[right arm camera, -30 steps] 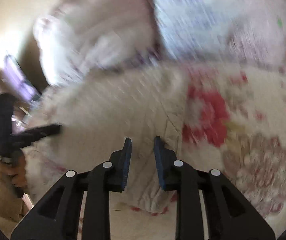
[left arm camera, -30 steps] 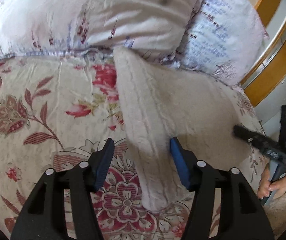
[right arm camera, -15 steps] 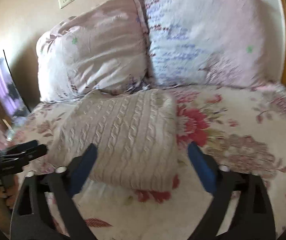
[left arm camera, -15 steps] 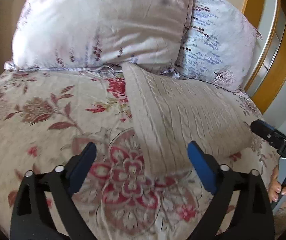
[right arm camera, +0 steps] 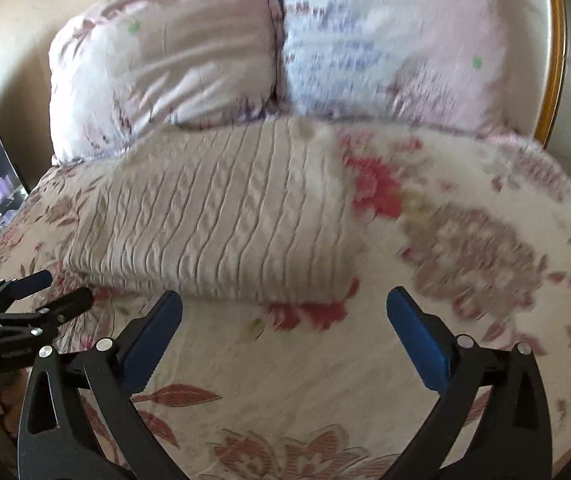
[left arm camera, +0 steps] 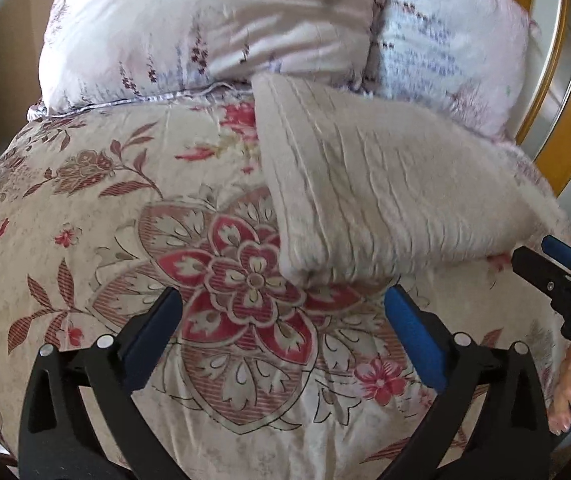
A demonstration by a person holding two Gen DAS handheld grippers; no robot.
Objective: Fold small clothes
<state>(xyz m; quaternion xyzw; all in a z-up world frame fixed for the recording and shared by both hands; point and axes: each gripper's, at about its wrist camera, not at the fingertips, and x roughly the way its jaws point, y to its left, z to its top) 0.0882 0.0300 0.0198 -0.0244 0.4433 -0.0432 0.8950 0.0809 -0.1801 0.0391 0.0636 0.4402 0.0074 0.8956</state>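
**Folded knit down, both claws free**

Left gripper (left arm camera: 281, 330) hovered over the floral bedspread (left arm camera: 97, 216), jaws spread wide, nothing between them; the cream cable-knit garment (left arm camera: 369, 196) lay just ahead of it and to its right, its near corner almost between the fingertips but apart from both pads; right gripper (right arm camera: 283, 326) likewise spread wide and empty, the garment (right arm camera: 221, 220) just ahead and slightly to its left; the right-wrist view was blurred, so fine edges were uncertain.

Garment sat as a compact, thick rectangle, layers doubled, far edge against the two pillows (left arm camera: 213, 32); no loose sleeve or hem showed from either view.

Judgement: the fold looked finished or nearly so, and the step in hand was release and check; whether another halving was intended could not be told.

Next move, if any, called for a low approach to the near edge, a pinch through all layers, then either a final fold away from the claws or a lift to set the bundle aside; a shallow pinch risked peeling only the top layer.
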